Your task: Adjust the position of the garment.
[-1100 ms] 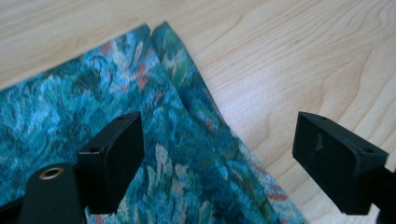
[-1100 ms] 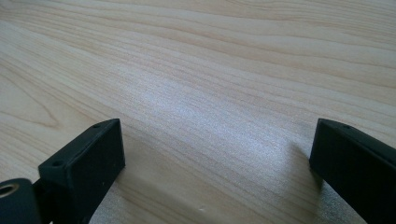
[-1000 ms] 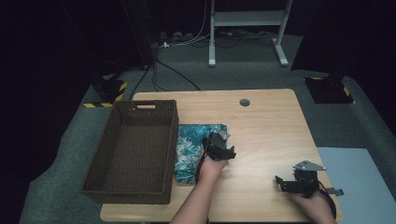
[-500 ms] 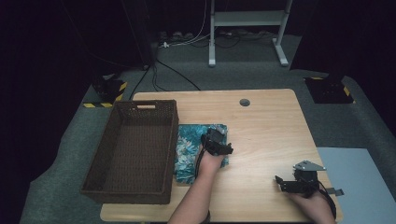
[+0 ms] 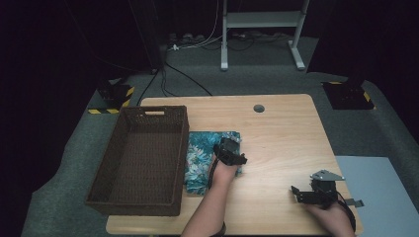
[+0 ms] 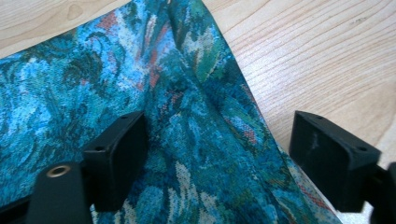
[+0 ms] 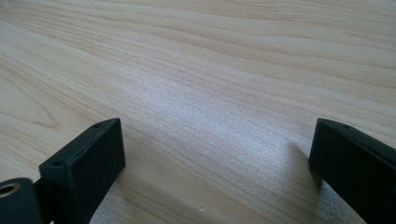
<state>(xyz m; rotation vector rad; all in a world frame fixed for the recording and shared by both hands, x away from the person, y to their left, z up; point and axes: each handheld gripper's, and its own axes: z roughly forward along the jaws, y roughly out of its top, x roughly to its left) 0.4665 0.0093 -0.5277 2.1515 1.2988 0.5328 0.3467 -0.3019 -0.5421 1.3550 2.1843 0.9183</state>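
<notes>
A blue-green flowered cloth (image 5: 203,155) lies flat on the wooden table (image 5: 286,133), right beside a brown wicker basket (image 5: 143,160). My left gripper (image 5: 228,149) hovers over the cloth's right edge. In the left gripper view its jaws stand wide apart, and a raised fold of the cloth (image 6: 205,116) runs between them; the left gripper (image 6: 219,154) is open. My right gripper (image 5: 309,193) rests low near the table's front right corner. Its jaws are spread over bare wood (image 7: 215,93), so the right gripper (image 7: 217,161) is open with nothing in it.
The wicker basket sits at the table's left with nothing in it. A round cable hole (image 5: 258,108) marks the far middle of the table. Beyond the table stand white desk legs (image 5: 225,44) and cables on the grey floor.
My left gripper has shifted slightly left and forward over the cloth's right edge. The right gripper has stayed where it was.
</notes>
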